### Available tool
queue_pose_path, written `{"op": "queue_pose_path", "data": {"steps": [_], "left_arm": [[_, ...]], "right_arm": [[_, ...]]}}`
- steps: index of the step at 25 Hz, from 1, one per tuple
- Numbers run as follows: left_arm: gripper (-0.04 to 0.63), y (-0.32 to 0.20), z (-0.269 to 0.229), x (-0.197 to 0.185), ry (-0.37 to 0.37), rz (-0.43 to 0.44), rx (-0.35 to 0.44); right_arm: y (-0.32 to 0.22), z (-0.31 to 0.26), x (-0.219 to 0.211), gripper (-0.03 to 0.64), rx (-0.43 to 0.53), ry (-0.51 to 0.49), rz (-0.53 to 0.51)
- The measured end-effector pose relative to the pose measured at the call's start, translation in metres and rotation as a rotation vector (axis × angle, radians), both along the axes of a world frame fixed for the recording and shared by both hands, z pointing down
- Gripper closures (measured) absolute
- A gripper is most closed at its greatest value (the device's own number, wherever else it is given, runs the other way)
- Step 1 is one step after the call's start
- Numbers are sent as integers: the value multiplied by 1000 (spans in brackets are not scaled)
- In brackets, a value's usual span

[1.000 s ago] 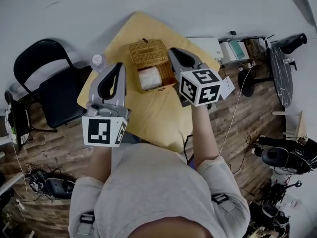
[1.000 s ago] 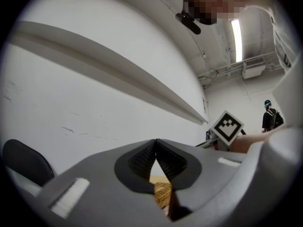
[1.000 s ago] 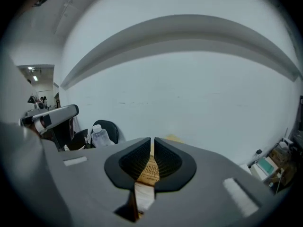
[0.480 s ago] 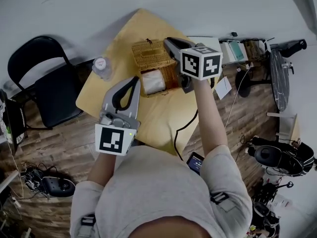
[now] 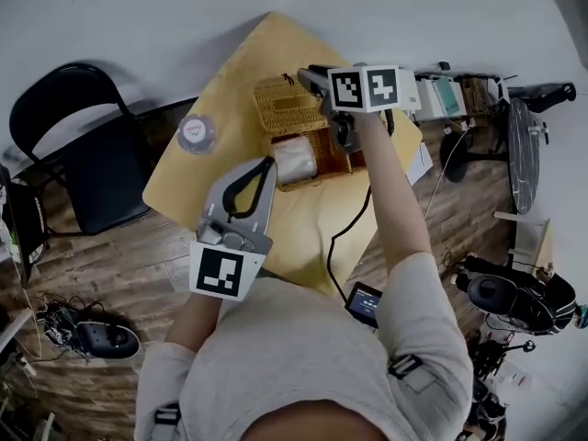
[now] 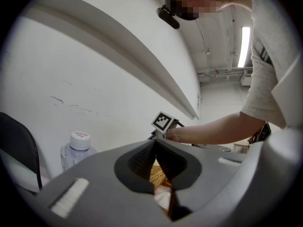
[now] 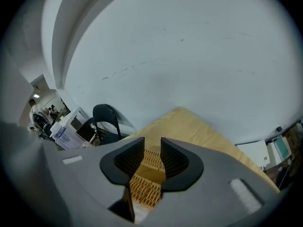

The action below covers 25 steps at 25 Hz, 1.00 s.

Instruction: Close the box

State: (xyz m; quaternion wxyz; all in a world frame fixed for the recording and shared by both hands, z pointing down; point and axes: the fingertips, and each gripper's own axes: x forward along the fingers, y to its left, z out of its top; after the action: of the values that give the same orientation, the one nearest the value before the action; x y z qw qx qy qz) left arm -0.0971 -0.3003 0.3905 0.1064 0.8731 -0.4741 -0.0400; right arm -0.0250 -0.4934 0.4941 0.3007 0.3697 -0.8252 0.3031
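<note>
A wicker box stands on the yellow table with its lid laid back open and a white object inside. My right gripper reaches over the lid's far right edge. Its jaws have just been opening and now stand apart, with the wicker lid showing below the gap and nothing pressed between them. My left gripper hovers shut at the box's near left side. In the left gripper view the closed tips point at the box.
A capped plastic bottle stands on the table left of the box. A black folding chair is at the table's left. White boxes and gear lie to the right, and a phone and a cable lie on the wooden floor.
The right gripper moved away from me and down to the lid's far edge, and its jaws opened. The left gripper sank and drew closer to the box.
</note>
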Motion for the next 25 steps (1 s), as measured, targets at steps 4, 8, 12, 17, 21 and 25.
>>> {"op": "queue_pose_path", "data": {"steps": [4, 8, 12, 17, 21, 25], "left_arm": [[537, -4, 13, -4, 6, 2, -40], [537, -11, 20, -9, -1, 1, -52], [537, -18, 26, -15, -12, -4, -58], [537, -26, 33, -24, -24, -13, -65], [537, -31, 36, -26, -41, -9, -65], [537, -37, 38, -27, -39, -7, -63]], "right_arm": [[-11, 26, -7, 514, -61, 31, -19], [-22, 45, -12, 511, -112, 56, -25], [-32, 64, -12, 511, -153, 89, -18], [-40, 84, -13, 511, -195, 145, -31], [-47, 96, -13, 511, -214, 179, -39], [-50, 111, -14, 512, -246, 248, -65]]}}
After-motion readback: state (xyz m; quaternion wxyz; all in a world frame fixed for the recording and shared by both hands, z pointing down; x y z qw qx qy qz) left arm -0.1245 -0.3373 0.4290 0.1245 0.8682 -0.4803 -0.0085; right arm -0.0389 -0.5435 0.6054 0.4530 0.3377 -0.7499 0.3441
